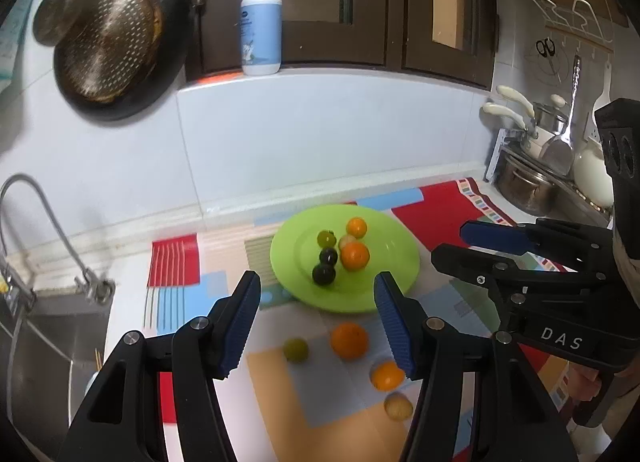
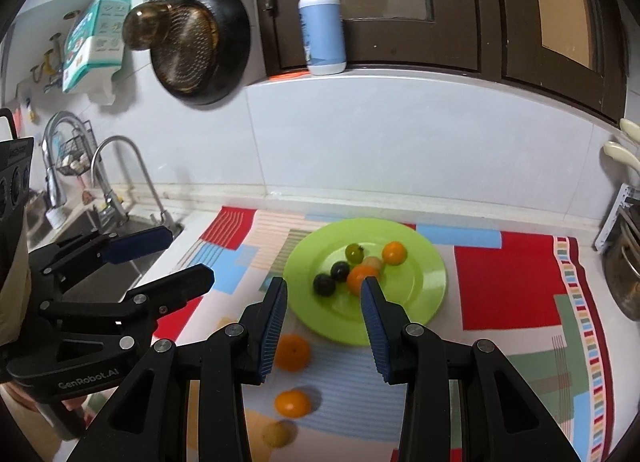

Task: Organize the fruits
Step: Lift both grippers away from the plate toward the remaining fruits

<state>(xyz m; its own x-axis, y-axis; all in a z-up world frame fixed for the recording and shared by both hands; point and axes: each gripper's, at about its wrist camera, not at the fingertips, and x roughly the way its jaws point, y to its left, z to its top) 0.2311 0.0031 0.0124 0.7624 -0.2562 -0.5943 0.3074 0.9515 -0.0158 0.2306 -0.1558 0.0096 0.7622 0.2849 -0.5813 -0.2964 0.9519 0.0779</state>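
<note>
A lime green plate (image 1: 384,286) (image 2: 420,294) sits on the patterned mat and holds several small fruits: two oranges (image 1: 355,255), two dark ones (image 1: 324,274), a green one (image 1: 326,238) and a pale one. Loose on the mat in front of it lie an orange (image 1: 349,341) (image 2: 294,352), a smaller orange (image 1: 386,375) (image 2: 293,403), a green fruit (image 1: 296,349) and a yellowish fruit (image 1: 398,406) (image 2: 278,434). My left gripper (image 1: 318,326) is open and empty above the loose fruits. My right gripper (image 2: 322,326) (image 1: 460,246) is open and empty, to the right of the left one.
A steel sink (image 1: 48,342) with a tap (image 1: 36,214) lies at the left. Pots and utensils (image 1: 532,182) stand at the right. A pump bottle (image 1: 261,22) stands on the ledge. A pan with a strainer (image 1: 116,42) hangs on the wall.
</note>
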